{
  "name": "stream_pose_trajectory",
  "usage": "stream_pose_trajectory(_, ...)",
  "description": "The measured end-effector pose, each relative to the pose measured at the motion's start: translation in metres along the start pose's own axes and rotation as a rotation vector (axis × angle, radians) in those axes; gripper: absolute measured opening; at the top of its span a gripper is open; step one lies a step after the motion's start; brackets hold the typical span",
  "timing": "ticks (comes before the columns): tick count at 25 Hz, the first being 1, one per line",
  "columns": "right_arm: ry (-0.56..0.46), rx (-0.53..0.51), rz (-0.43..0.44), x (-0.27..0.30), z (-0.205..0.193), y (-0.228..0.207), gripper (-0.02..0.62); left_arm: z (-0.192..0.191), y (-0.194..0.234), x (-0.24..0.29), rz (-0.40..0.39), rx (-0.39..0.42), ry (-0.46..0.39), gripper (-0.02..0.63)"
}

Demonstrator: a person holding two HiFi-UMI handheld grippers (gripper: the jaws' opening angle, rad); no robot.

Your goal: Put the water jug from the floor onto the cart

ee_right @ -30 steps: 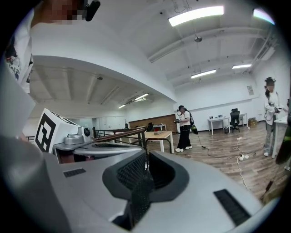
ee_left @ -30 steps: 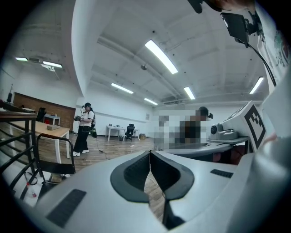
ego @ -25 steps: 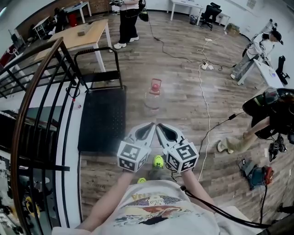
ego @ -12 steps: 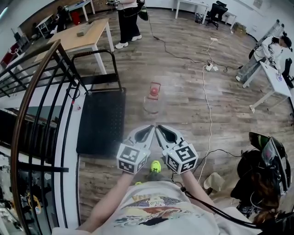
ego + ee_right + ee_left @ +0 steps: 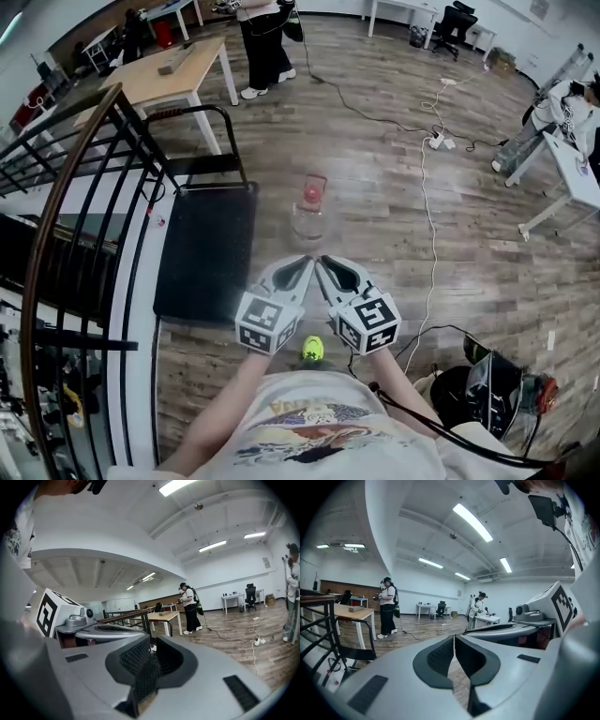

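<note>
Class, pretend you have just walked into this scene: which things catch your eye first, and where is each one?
Two grey grippers, the left gripper and the right gripper, sit side by side at the bottom centre, both shut and empty, with their tips almost meeting. Just beyond them a clear water jug with a red cap stands on the wooden floor. A flat black cart sits to its left beside a dark stair railing.

Clear water jug (image 5: 307,221) with red cap (image 5: 312,194), centre; black cart (image 5: 206,253) left; brown plank floor (image 5: 375,178)
</note>
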State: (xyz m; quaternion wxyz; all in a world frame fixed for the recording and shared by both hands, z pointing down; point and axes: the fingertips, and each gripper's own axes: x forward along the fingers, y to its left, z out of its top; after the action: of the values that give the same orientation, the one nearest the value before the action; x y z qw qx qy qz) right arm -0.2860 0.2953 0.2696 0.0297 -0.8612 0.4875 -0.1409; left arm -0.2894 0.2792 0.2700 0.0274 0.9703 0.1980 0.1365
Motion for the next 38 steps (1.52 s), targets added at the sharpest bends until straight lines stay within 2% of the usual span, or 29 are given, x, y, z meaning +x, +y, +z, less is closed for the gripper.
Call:
stream_pose_trajectory(5, 0.022, 0.001, -0.03, 0.003, -0.002, -0.02, 0.034, 0.001, -0.002, 0.016, 0.016, -0.001, 0.015, 0.012)
stream_pose_trajectory(10, 0.04, 0.021, -0.024, 0.006, -0.003, -0.033, 0.034, 0.002, -0.003, 0.026, 0.023, -0.016, 0.02, 0.012)
stream_pose_trajectory(21, 0.074, 0.029, -0.047, 0.047, -0.002, -0.059, 0.034, 0.004, 0.037, 0.064, 0.004, -0.03, 0.038, 0.012)
stream_pose_trajectory(28, 0.09, 0.049, -0.076, 0.095, 0.011, -0.092, 0.033, 0.017, 0.08, 0.102, -0.032, -0.037, 0.033, 0.011)
stream_pose_trajectory(38, 0.108, 0.056, -0.154, 0.19, 0.039, -0.143, 0.032, 0.041, 0.166, 0.163, -0.102, -0.01, 0.042, 0.011)
